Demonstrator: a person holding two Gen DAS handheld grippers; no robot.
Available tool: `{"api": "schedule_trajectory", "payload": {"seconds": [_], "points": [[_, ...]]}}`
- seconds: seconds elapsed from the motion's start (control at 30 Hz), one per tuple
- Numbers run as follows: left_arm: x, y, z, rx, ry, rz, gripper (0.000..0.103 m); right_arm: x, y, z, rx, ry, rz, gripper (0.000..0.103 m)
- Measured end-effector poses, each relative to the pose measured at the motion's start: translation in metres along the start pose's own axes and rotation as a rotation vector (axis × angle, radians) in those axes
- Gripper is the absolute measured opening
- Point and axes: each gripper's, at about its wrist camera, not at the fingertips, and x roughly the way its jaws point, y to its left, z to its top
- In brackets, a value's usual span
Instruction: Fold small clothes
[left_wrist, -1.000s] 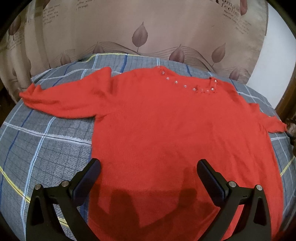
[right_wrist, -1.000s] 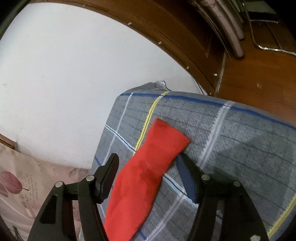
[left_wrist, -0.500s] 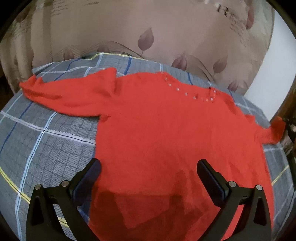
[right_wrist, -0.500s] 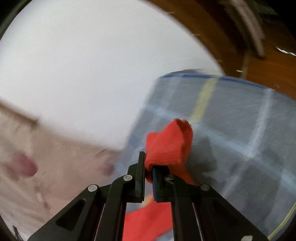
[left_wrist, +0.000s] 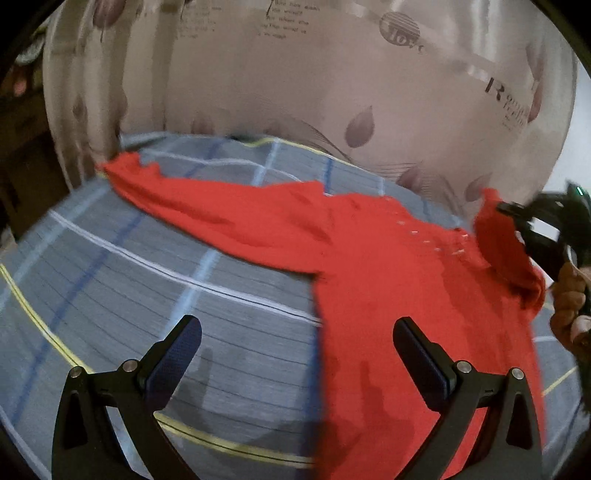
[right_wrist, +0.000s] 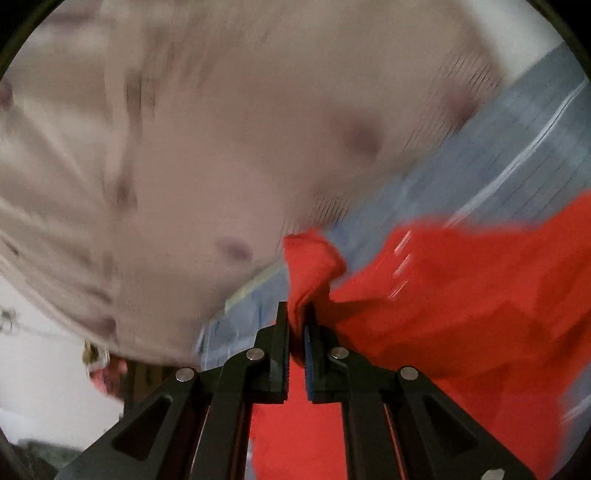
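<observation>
A red long-sleeved sweater (left_wrist: 406, 280) lies face up on a grey checked bedsheet (left_wrist: 147, 280). Its left sleeve (left_wrist: 207, 206) stretches out flat to the far left. My left gripper (left_wrist: 295, 350) is open and empty, low over the sheet at the sweater's left hem edge. My right gripper (right_wrist: 295, 325) is shut on the cuff of the right sleeve (right_wrist: 310, 266) and holds it lifted above the sweater's body (right_wrist: 480, 295). In the left wrist view the right gripper (left_wrist: 517, 218) shows at the right edge with the raised sleeve (left_wrist: 498, 243) hanging from it.
A beige curtain with leaf prints (left_wrist: 295, 74) hangs right behind the bed. A white wall (right_wrist: 44, 369) shows at the lower left of the right wrist view. The person's hand (left_wrist: 569, 306) holds the right gripper at the frame's right edge.
The right gripper shut on the right sleeve's cuff, lifted it and carried it in over the sweater. The left gripper moved left, staying open.
</observation>
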Motion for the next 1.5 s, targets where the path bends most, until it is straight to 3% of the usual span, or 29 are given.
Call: {"api": "schedule_trajectory", "payload": {"seconds": [0.13, 0.2, 0.37, 0.53, 0.6, 0.73, 0.83, 1.0, 1.13, 1.23, 1.33, 1.43, 1.5], "points": [[0.003, 0.016, -0.008, 0.018, -0.019, 0.014, 0.103, 0.062, 0.025, -0.045, -0.085, 0.102, -0.053, 0.007], [0.008, 0.025, -0.009, -0.020, 0.020, -0.016, 0.103, 0.080, 0.030, -0.058, -0.118, 0.125, -0.081, 0.007], [0.011, 0.046, -0.010, -0.138, 0.023, -0.096, 0.103, 0.100, 0.041, -0.071, -0.208, 0.140, -0.142, 0.010], [0.011, 0.055, -0.011, -0.192, 0.012, -0.127, 0.103, 0.110, 0.046, -0.075, -0.227, 0.171, -0.132, 0.013], [0.010, 0.054, -0.011, -0.194, 0.011, -0.126, 0.103, 0.116, 0.050, -0.080, -0.235, 0.194, -0.096, 0.027], [0.011, 0.052, -0.010, -0.185, 0.013, -0.118, 0.103, 0.118, 0.058, -0.091, -0.232, 0.265, 0.071, 0.030], [0.012, 0.054, -0.010, -0.194, 0.018, -0.118, 0.103, 0.088, 0.056, -0.091, -0.284, 0.212, 0.094, 0.032], [0.012, 0.057, -0.010, -0.205, 0.018, -0.126, 0.103, 0.001, 0.012, -0.080, -0.248, 0.062, 0.046, 0.061], [0.001, 0.043, -0.006, -0.128, -0.023, -0.248, 0.103, -0.062, -0.047, -0.074, -0.150, -0.007, -0.035, 0.061], [-0.003, 0.016, 0.007, -0.008, 0.006, -0.348, 0.103, -0.095, -0.072, -0.079, -0.137, -0.047, -0.085, 0.061], [0.014, -0.002, 0.025, 0.042, 0.061, -0.407, 0.103, -0.112, -0.087, -0.089, -0.115, -0.060, -0.074, 0.062], [0.040, -0.018, 0.044, 0.017, 0.125, -0.493, 0.100, -0.106, -0.089, -0.101, -0.153, -0.044, -0.100, 0.063], [0.058, -0.028, 0.055, 0.022, 0.152, -0.499, 0.089, -0.106, -0.088, -0.105, -0.170, -0.030, -0.094, 0.063]]}}
